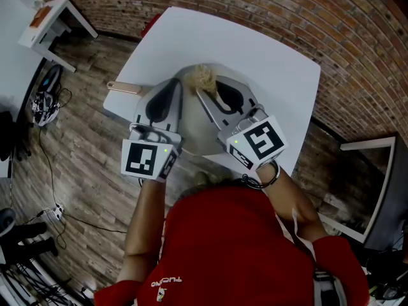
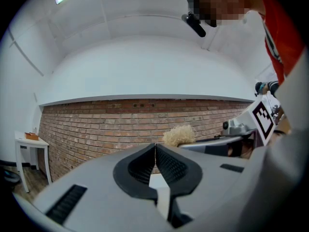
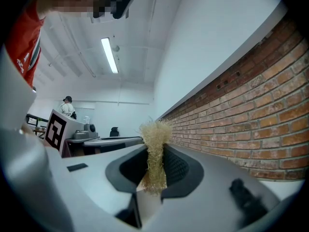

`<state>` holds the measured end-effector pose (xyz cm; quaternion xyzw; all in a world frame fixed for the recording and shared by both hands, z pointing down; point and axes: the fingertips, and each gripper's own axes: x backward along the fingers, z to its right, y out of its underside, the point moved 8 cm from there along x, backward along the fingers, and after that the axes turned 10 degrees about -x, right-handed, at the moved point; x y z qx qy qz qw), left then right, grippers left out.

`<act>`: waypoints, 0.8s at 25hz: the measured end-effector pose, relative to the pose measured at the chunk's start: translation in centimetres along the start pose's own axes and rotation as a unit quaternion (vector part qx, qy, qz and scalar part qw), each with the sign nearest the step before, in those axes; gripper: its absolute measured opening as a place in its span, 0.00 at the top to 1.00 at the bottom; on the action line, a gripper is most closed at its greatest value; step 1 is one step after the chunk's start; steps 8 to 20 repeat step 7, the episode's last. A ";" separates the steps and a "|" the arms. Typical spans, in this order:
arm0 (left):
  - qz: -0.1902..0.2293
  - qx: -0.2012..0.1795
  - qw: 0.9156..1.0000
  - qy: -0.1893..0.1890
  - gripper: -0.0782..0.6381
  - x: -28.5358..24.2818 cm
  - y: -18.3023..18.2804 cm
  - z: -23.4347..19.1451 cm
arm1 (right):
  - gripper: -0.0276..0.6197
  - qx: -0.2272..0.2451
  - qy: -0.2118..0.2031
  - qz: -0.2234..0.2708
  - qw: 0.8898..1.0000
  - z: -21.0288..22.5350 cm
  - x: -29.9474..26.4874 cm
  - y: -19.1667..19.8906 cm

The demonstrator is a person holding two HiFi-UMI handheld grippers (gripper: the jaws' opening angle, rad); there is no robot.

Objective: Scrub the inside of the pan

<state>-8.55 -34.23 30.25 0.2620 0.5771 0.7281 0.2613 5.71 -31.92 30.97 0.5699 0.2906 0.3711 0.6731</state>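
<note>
The pan (image 1: 193, 131) sits on the white table (image 1: 255, 56); its wooden handle (image 1: 124, 87) sticks out to the left, and the grippers hide most of its bowl. My right gripper (image 1: 199, 89) is shut on a tuft of straw-coloured scrubber (image 1: 203, 76), held above the pan's far rim. In the right gripper view the scrubber (image 3: 155, 151) stands up between the jaws of the right gripper (image 3: 155, 148). My left gripper (image 1: 176, 81) hovers beside it, shut with nothing in it (image 2: 155, 148). Both point level toward the brick wall (image 2: 96, 124), so neither gripper view shows the pan.
A small white side table (image 1: 48, 18) stands at the far left. Cables and gear (image 1: 44, 101) lie on the wooden floor. The brick wall (image 1: 306, 18) runs behind the table. A person (image 3: 67, 108) stands far off across the room.
</note>
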 end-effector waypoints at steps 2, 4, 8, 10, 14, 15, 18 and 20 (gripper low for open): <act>0.000 0.000 1.000 -0.001 0.87 -0.1 0.0 0.1 | 0.83 0.000 0.000 -0.001 1.000 0.1 0.1 0.0; -0.002 -0.002 1.000 0.001 0.87 -0.2 0.1 0.2 | 0.83 0.001 0.000 -0.003 1.000 0.2 0.1 0.0; -0.005 -0.004 1.000 0.004 0.87 -0.2 0.2 0.3 | 0.83 0.002 -0.001 -0.004 1.000 0.2 0.1 0.1; -0.005 -0.004 1.000 0.004 0.87 -0.2 0.2 0.3 | 0.83 0.002 -0.001 -0.004 1.000 0.2 0.1 0.1; -0.005 -0.004 1.000 0.004 0.87 -0.2 0.2 0.3 | 0.83 0.002 -0.001 -0.004 1.000 0.2 0.1 0.1; -0.005 -0.004 1.000 0.004 0.87 -0.2 0.2 0.3 | 0.83 0.002 -0.001 -0.004 1.000 0.2 0.1 0.1; -0.005 -0.004 1.000 0.004 0.87 -0.2 0.2 0.3 | 0.83 0.002 -0.001 -0.004 1.000 0.2 0.1 0.1; -0.005 -0.004 1.000 0.004 0.87 -0.2 0.2 0.3 | 0.83 0.002 -0.001 -0.004 1.000 0.2 0.1 0.1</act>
